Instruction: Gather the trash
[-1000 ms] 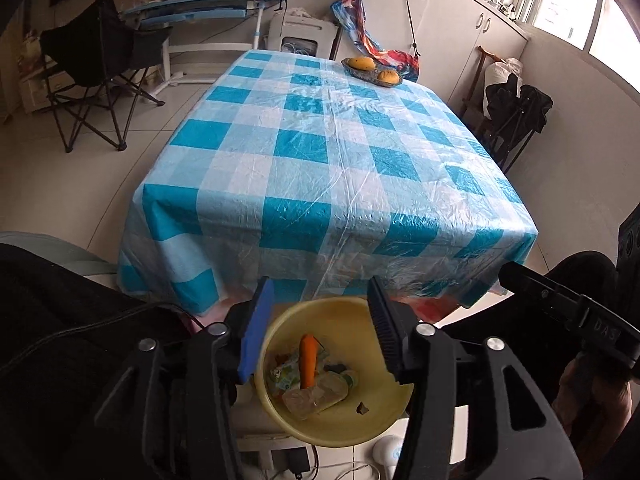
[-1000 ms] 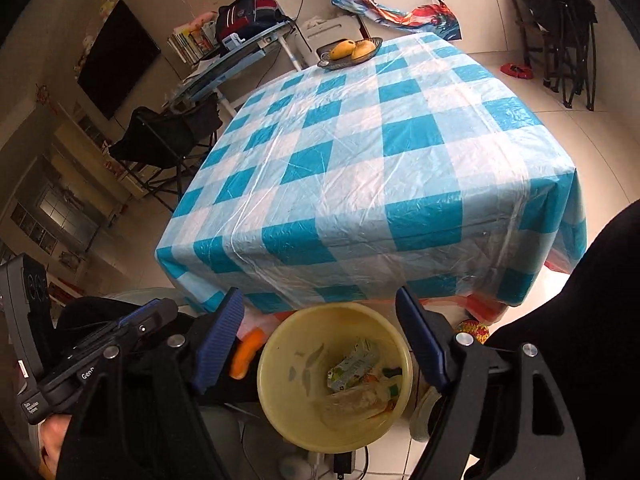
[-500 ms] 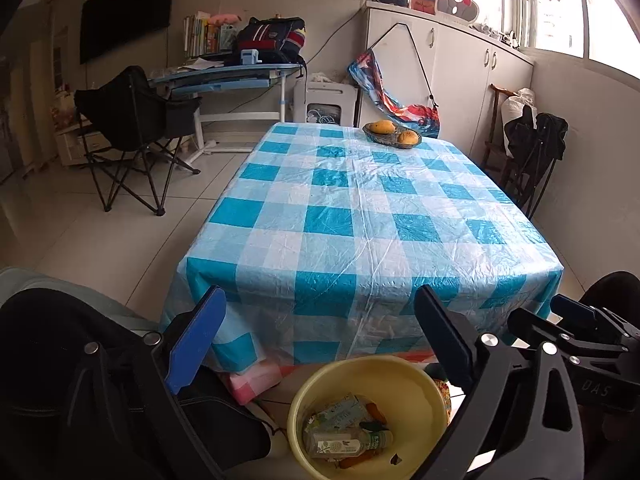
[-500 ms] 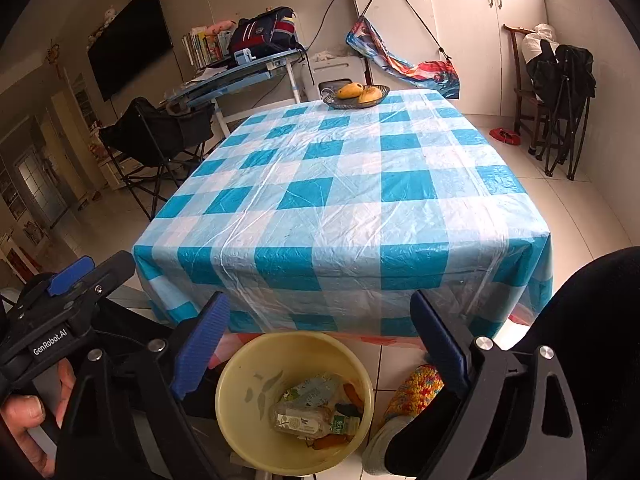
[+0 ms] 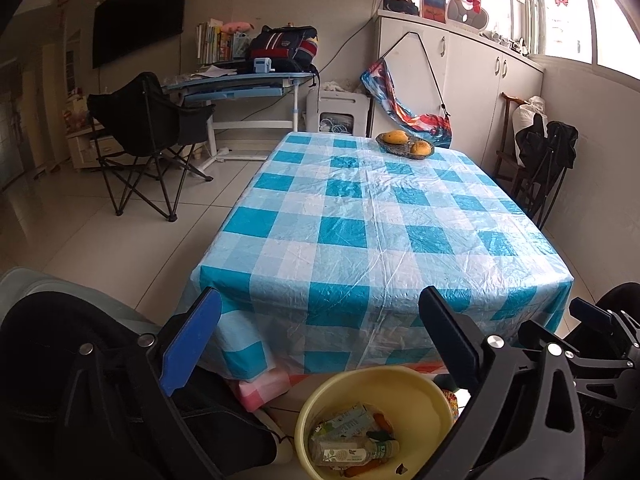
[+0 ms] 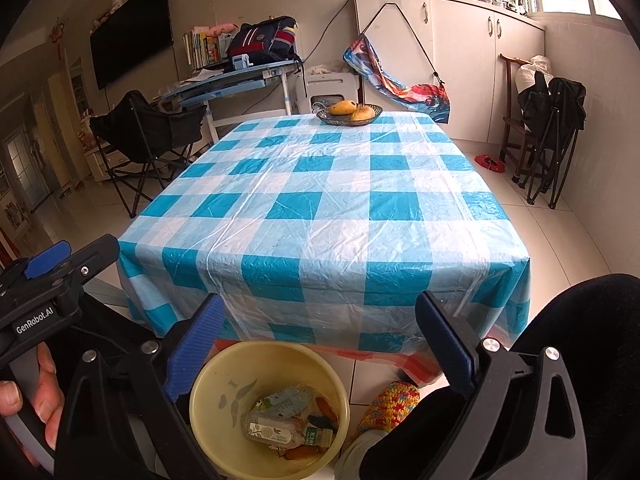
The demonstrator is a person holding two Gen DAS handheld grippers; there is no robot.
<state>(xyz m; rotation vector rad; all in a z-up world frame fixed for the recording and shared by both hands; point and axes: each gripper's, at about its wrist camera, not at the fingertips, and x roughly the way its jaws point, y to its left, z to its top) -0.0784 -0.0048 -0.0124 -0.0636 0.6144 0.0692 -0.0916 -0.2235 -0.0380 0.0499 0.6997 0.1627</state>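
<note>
Left wrist view: my left gripper [image 5: 320, 336] is standing released, its jaws spread wide after just opening, and nothing is sitting between them. The blue pad is showing on one finger and the black ribbed pad on the other. Below and between the fingers, the yellow bin [image 5: 420, 384] is resting on the tiled floor, just in front of the near edge of the table [image 5: 380, 232]. Collected trash [image 5: 352, 440] is lying at the bottom of the bin: a small carton, a clear bottle with a green label, and something orange that I am not able to identify. The checked blue-and-white cloth is covering the tabletop, and a dish of yellow fruit [image 5: 405, 143] is sitting at its far end. The other gripper's body is showing at the right edge.

Right wrist view: my right gripper [image 6: 320, 340] is likewise standing released, its jaws having just been opening, with nothing held. The yellow bin [image 6: 216, 384] is lying directly below the fingers, on the floor beside the hanging edge of the cloth, and the trash [image 6: 288, 424] is piled toward one side of its bottom. My left hand [image 6: 36, 396] is gripping the other gripper's handle at the left edge. A knitted multicoloured slipper [image 6: 390, 402] is showing just beside the bin.
</note>
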